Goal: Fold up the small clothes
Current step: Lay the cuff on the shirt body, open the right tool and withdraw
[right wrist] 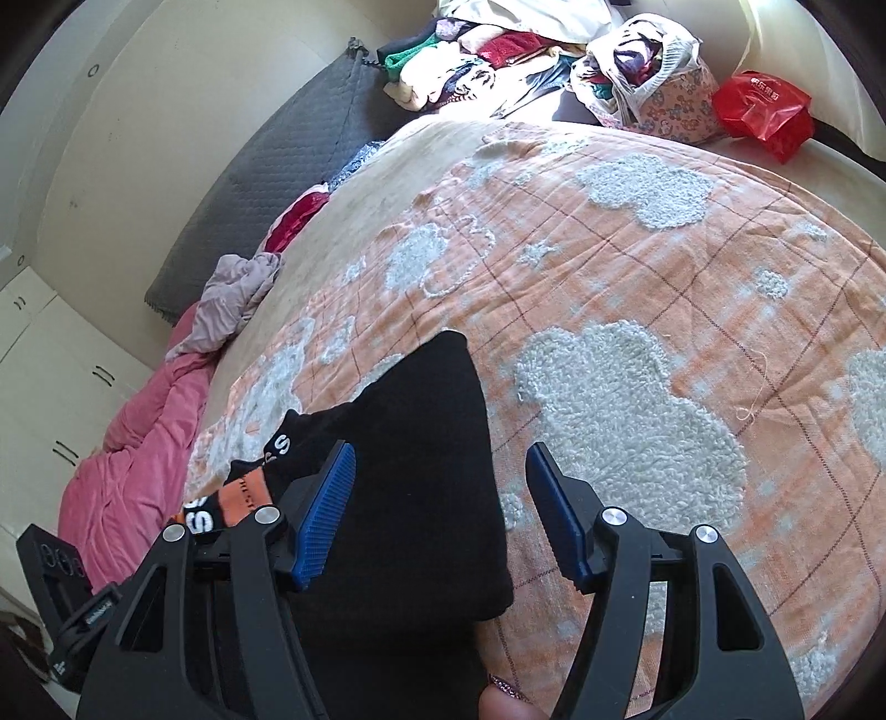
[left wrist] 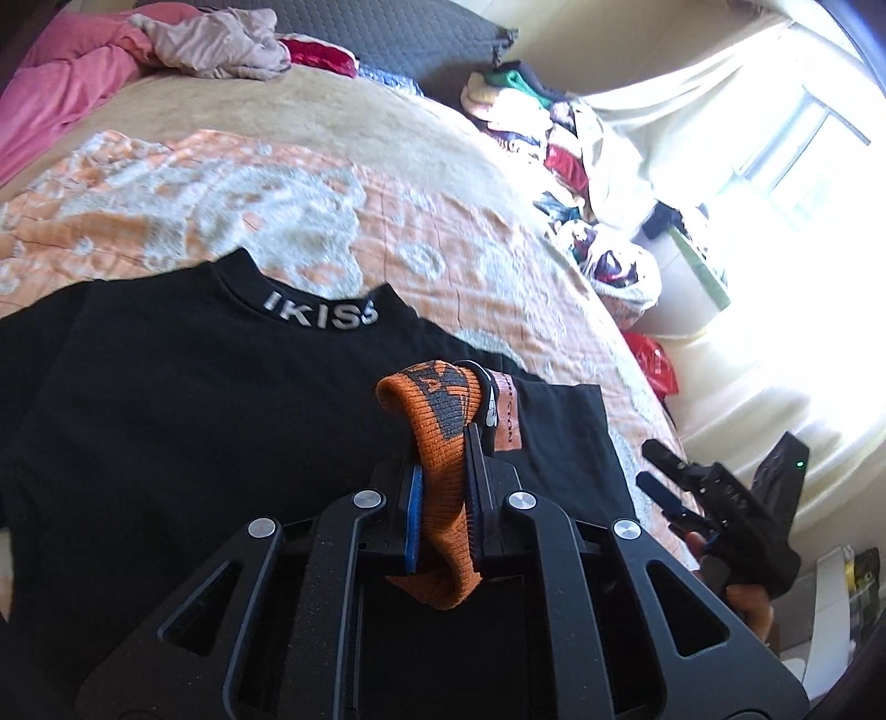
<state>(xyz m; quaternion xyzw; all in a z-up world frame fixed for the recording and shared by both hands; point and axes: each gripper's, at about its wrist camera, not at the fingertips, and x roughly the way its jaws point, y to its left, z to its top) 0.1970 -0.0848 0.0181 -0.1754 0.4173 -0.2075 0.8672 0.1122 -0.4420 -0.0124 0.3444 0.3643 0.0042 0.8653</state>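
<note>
Sock (left wrist: pixel 443 487) (orange knit) was pinched in the left gripper (left wrist: pixel 443 498) above the black shirt (left wrist: pixel 194 415) on the bedspread (right wrist: pixel 609 277). Right gripper (right wrist: pixel 437 515) hovered with fingers spread, empty. Risk: one-sided pinch could let the sock slide out mid-fold.

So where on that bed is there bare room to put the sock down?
The orange blanket lies bare to the right of the black shirt, under the open right tool. Bare beige sheet lies beyond the shirt collar. It is crowded at the clothes pile and by the pink quilt.
</note>
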